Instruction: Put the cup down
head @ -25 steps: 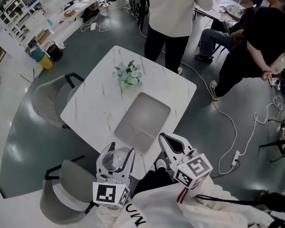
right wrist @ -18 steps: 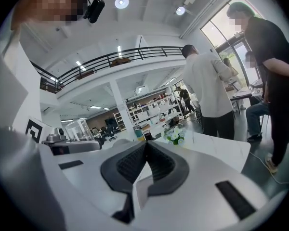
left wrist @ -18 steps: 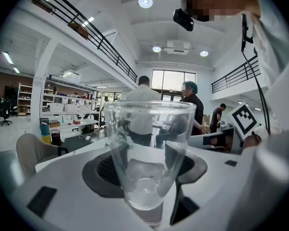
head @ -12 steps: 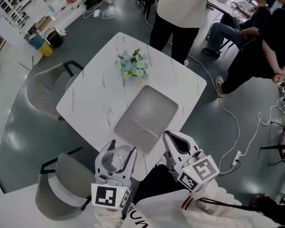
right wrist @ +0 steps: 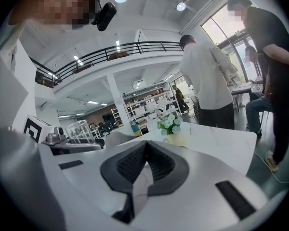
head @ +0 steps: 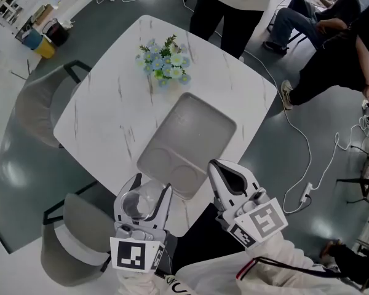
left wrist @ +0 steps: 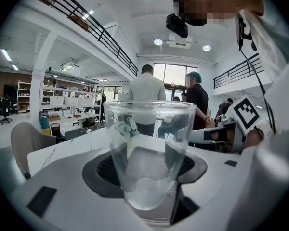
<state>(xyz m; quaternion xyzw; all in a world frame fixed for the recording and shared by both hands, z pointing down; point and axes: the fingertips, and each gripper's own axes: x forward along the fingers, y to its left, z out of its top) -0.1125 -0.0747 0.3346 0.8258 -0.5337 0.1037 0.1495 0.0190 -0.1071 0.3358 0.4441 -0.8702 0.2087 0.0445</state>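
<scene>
we're seeing white marble table [head: 104,121] | grey tray [head: 194,134] lying flat on its near half | small flower bunch [head: 163,63] sitting just beyond the tray's far end

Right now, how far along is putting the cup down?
Done: the cup is clamped in the left gripper. In hand: it hangs by the near edge of the table, beside the grey tray. Left: lowering it onto a surface and opening the jaws; it does not look set down yet. The right gripper is shut and empty.
</scene>
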